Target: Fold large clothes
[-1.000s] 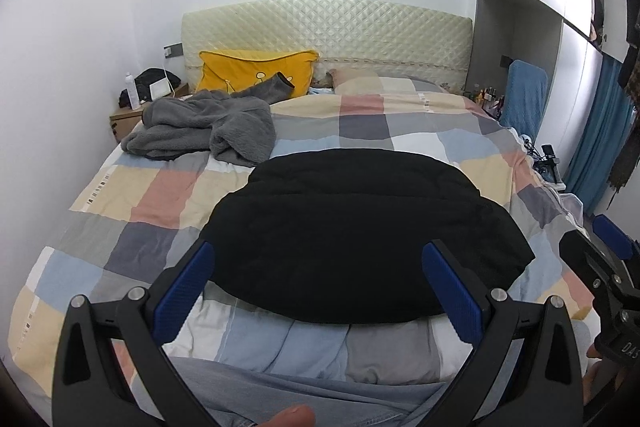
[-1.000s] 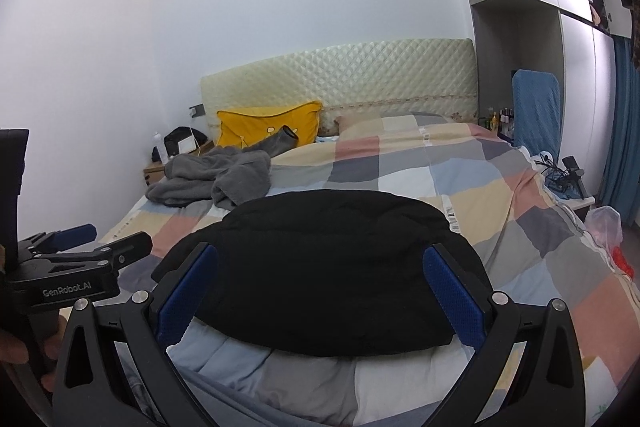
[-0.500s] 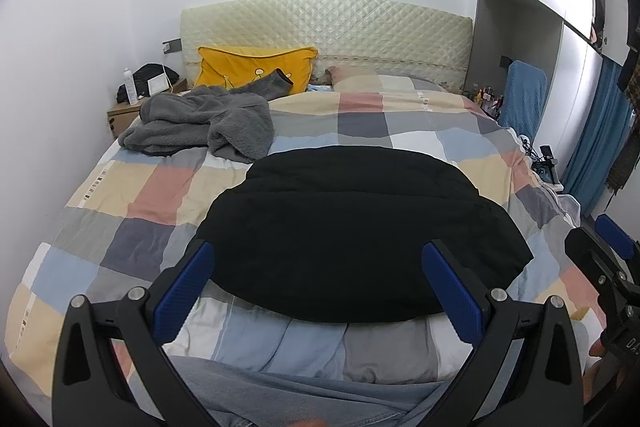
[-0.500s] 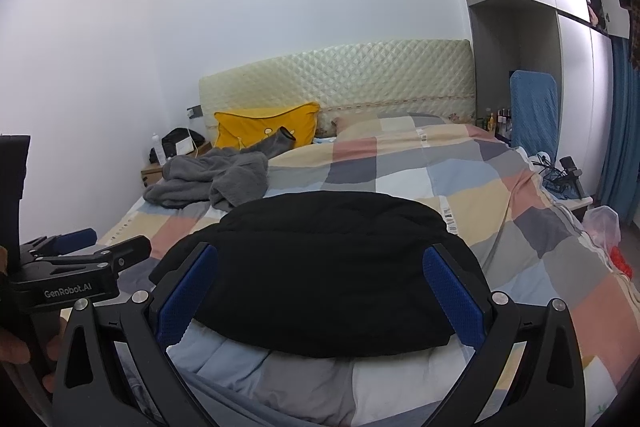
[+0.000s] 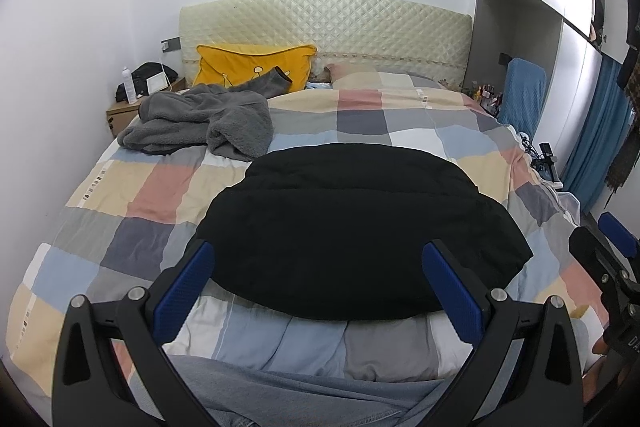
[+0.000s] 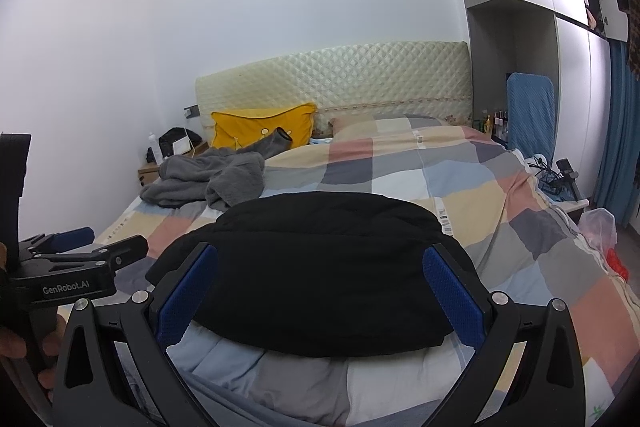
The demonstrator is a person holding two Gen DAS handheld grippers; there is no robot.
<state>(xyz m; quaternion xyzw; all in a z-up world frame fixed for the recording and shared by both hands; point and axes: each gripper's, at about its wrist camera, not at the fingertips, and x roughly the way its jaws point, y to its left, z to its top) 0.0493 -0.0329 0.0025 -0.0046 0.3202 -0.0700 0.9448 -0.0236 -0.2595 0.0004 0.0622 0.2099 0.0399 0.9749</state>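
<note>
A folded black padded jacket (image 5: 356,227) lies flat on the checked duvet (image 5: 132,227) near the foot of the bed, filling the centre of both wrist views. The left hand-held gripper (image 5: 320,291) hangs above the jacket's near edge with its blue-padded fingers (image 5: 184,287) spread wide and nothing between them. The right hand-held gripper (image 6: 320,291) is held the same way, fingers apart and empty, just short of the jacket's near hem. In the left view the right hand-held gripper shows at 3 o'clock; in the right view the left one shows at 9 o'clock, with a hand (image 6: 16,343) around its grip.

At 11 o'clock from the jacket a crumpled grey fleece garment (image 5: 200,123) rests on the duvet, one sleeve reaching up onto a yellow cushion (image 5: 252,65) that leans on the quilted cream headboard (image 5: 324,23). A wooden nightstand (image 5: 122,115) stands at the bed's far left corner. A blue cloth (image 5: 522,95) hangs at 1 o'clock, and blue curtains (image 5: 596,131) at 3 o'clock.
</note>
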